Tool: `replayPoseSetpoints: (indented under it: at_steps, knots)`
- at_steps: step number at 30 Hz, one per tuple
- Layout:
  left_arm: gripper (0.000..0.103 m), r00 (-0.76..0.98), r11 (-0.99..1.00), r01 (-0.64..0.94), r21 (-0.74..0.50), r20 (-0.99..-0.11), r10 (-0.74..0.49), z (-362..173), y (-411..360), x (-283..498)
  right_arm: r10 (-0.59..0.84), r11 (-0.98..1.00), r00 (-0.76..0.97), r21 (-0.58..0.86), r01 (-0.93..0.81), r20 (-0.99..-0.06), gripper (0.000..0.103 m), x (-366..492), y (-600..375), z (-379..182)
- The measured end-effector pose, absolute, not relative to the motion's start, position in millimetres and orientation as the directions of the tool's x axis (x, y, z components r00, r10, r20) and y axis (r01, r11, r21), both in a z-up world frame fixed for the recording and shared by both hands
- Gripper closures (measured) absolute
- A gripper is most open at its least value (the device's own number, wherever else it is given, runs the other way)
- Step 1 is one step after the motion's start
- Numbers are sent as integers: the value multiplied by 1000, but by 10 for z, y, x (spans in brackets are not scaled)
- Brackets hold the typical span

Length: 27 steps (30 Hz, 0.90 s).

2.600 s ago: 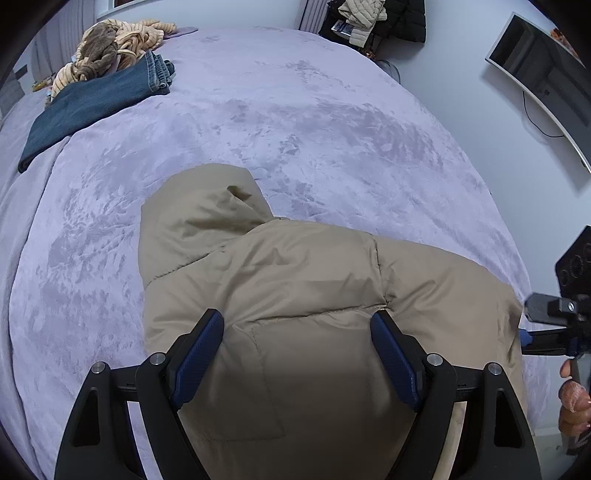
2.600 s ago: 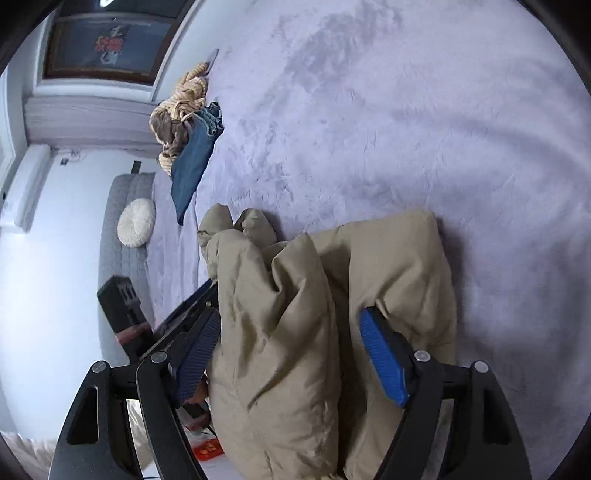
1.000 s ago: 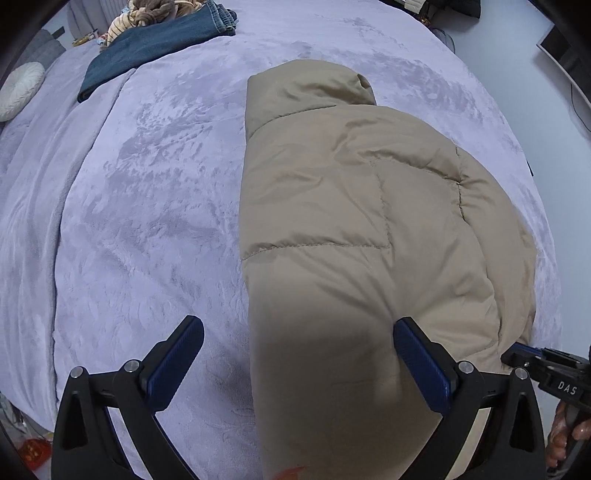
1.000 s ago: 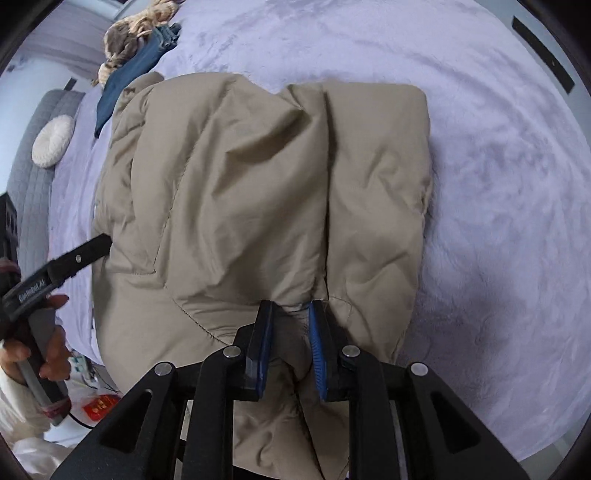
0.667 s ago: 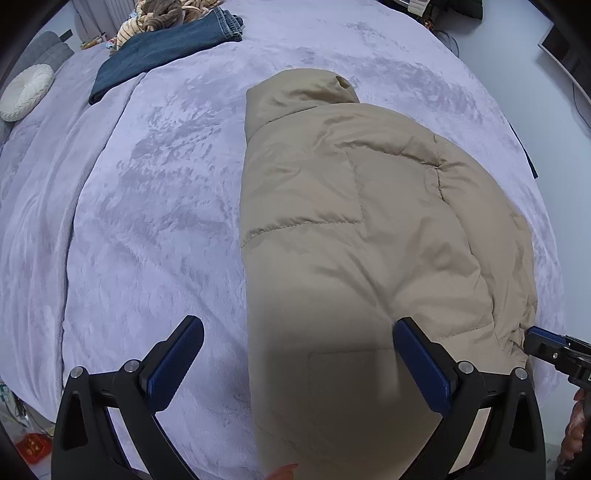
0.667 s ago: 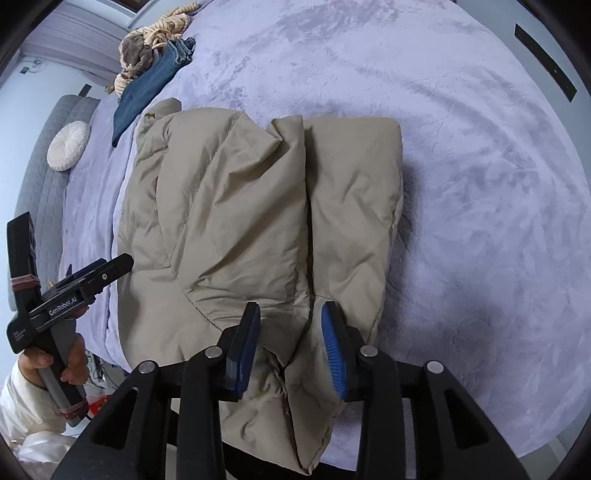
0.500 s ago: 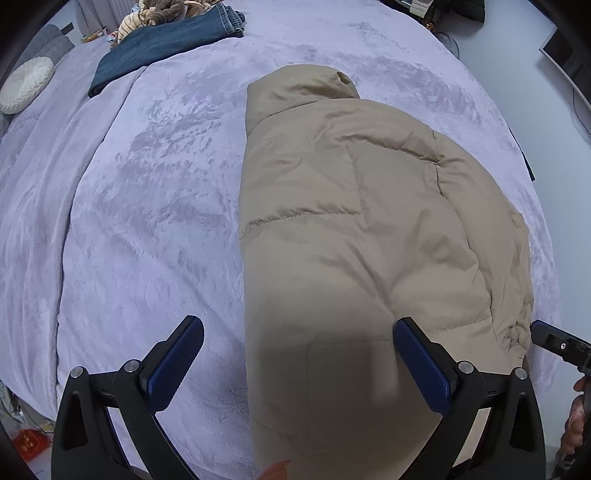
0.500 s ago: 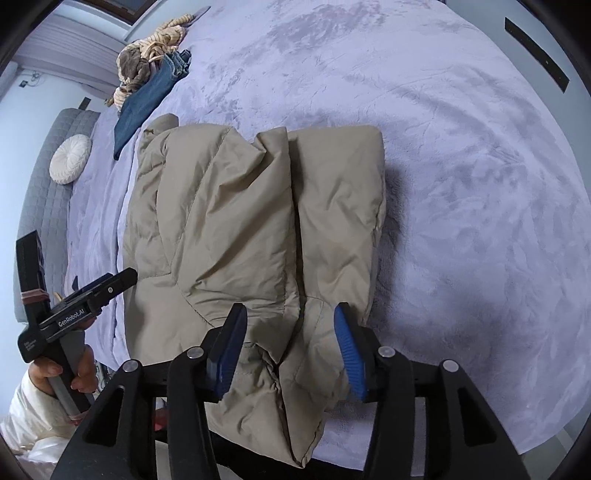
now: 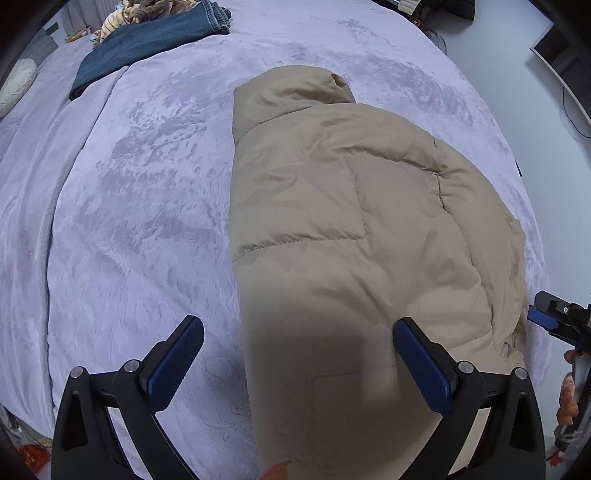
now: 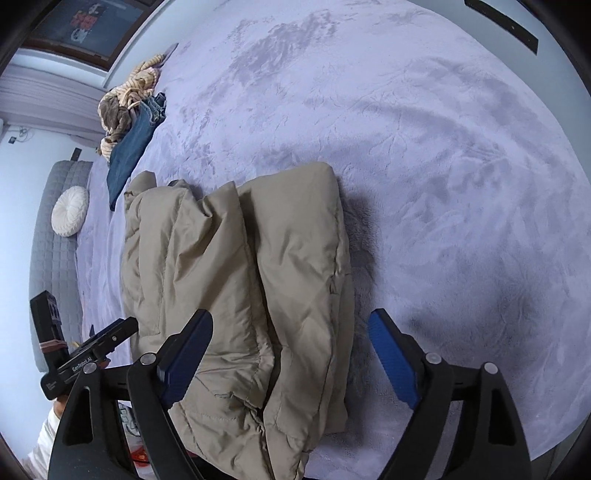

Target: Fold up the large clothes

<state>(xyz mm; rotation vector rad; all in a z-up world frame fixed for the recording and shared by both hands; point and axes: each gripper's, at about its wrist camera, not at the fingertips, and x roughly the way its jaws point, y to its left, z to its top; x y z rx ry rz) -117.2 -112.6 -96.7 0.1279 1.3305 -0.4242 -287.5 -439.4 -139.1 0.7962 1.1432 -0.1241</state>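
A tan puffer jacket [image 9: 332,229] lies folded lengthwise on the lavender bed cover [image 9: 140,206], its hood at the far end. My left gripper [image 9: 295,354] hangs open above the jacket's near left edge, pads touching nothing. In the right wrist view the same jacket [image 10: 258,280] lies in thick folded layers. My right gripper [image 10: 291,350] is above its near end with the jaws opening wide; the cloth lies below and between the fingers, free of the pads. The right gripper [image 9: 554,321] also shows at the left view's right edge.
Folded blue jeans [image 9: 147,40] and a striped knit bundle [image 9: 147,7] lie at the bed's far corner. A round white cushion [image 10: 70,216] rests on a grey sofa [image 10: 55,258]. The bed's edge runs just under the jacket's near end, with a monitor [image 9: 565,62] by the wall.
My right gripper's jaws let go of the jacket's fold and spread wide, and it drew back and rose a little. The left gripper stayed open and nearly still.
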Motion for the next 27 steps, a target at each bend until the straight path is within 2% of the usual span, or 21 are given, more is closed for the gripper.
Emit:
replayPoseSetpoints:
  at_steps: [4,13,19,27]
  knots:
    - [0,164,909,378,-174,-954,-251,-990,-1089,-1120,305,703,432,506,499,-849,15,-2838,-4447,-1490]
    - [0,134,890,316,-329,-913,-385,-1058,-787,-843,338,694,462,549,466,-820,12,-2722,-4515,-1549]
    - [0,53,847,258,-465,-869,-493,-1257,-734,-696,401,644,502,625,441,-767,12,-2643,-4648,-1685]
    - [0,11,818,243,-522,-841,-540,-1400,-851,-653,538,467,536,760,453,-650,11,-2550,-4819,-2162]
